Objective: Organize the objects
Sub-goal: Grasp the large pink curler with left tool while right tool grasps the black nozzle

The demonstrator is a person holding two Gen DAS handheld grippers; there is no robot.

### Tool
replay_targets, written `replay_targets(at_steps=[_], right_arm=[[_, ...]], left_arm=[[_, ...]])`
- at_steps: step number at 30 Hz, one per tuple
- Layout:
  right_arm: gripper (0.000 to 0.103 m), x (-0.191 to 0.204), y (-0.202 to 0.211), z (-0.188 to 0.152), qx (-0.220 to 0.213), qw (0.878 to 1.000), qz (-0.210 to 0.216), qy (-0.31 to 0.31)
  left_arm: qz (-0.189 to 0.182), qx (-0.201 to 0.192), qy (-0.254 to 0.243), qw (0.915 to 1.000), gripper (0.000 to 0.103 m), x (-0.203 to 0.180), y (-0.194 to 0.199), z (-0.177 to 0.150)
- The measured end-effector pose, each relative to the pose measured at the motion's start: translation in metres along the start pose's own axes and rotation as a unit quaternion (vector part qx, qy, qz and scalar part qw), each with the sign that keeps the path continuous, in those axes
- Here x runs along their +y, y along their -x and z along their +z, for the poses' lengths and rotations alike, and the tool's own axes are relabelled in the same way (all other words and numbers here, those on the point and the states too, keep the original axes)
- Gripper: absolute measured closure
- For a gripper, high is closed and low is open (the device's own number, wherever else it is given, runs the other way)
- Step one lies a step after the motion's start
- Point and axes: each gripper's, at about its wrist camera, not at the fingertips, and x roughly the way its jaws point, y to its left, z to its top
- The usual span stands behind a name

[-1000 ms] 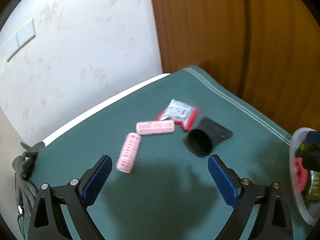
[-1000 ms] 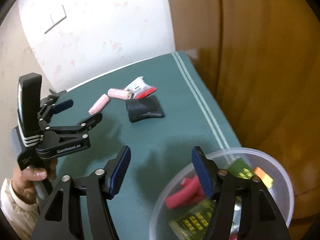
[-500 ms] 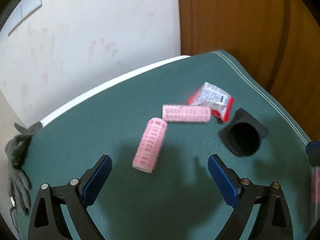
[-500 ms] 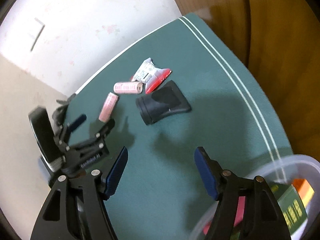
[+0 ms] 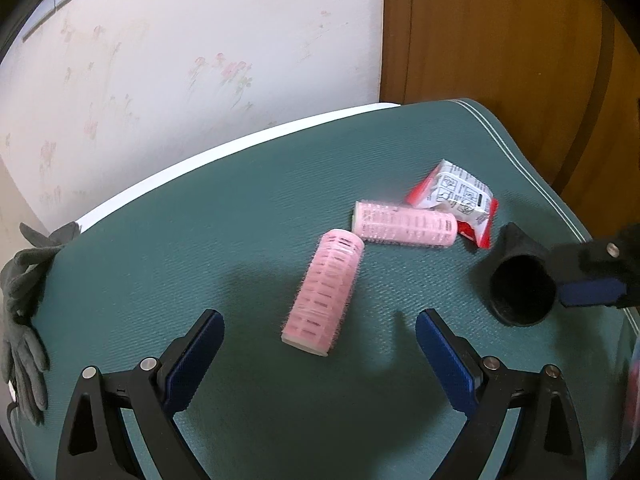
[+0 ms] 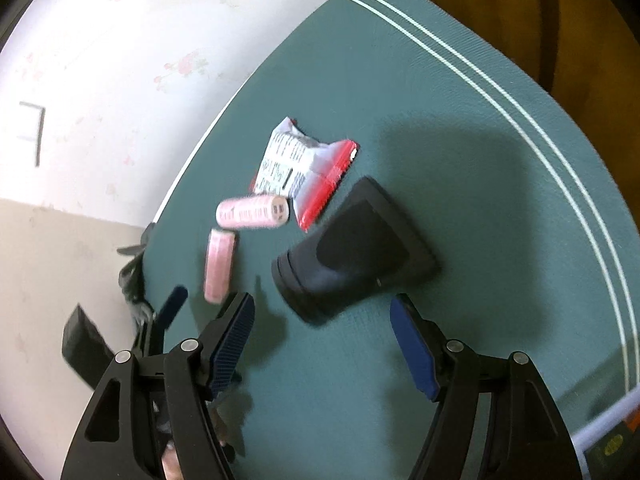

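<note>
Green-covered table [image 5: 208,216] against floral wallpaper, objects scattered.
Left wrist view: left tongs [image 5: 320,334] gape wide and empty below a pink hair roller [image 5: 324,290]; second roller [image 5: 404,229] and red-white packet [image 5: 460,200] at one o'clock, black nozzle [image 5: 520,286] at three.
Right wrist view: right tongs [image 6: 322,338], just been opening, stand wide and empty below the nozzle [image 6: 356,256]; clear container's rim [image 6: 600,426] at five o'clock.

- I see two pink hair rollers [image 5: 323,292] [image 5: 404,224] with darker pink slots.
- My table cover [image 5: 200,240] is dark green, with pale stripes along one edge.
- The packet [image 5: 460,200] is red and white.
- The nozzle [image 6: 352,248] is black.
- The wallpaper [image 5: 180,60] is cream with faint pink flowers.
</note>
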Motion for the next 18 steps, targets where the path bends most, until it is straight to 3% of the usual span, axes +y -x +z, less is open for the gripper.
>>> replay_targets(at_steps=[8, 14, 18], right_arm=[[0.03, 0.025, -0.024, 0.017, -0.028, 0.996, -0.079, 0.044], [0.031, 0.052, -0.043, 0.011, -0.043, 0.98, -0.148, 0.124], [0.052, 0.062, -0.046, -0.006, -0.052, 0.963, -0.197, 0.177]], left_arm=[[0.001, 0.006, 0.016, 0.9998, 0.004, 0.008, -0.006, -0.001], [0.002, 0.01, 0.022, 0.9997, 0.004, 0.01, -0.01, 0.0], [0.01, 0.014, 0.025, 0.9995, 0.004, 0.01, -0.015, 0.002]])
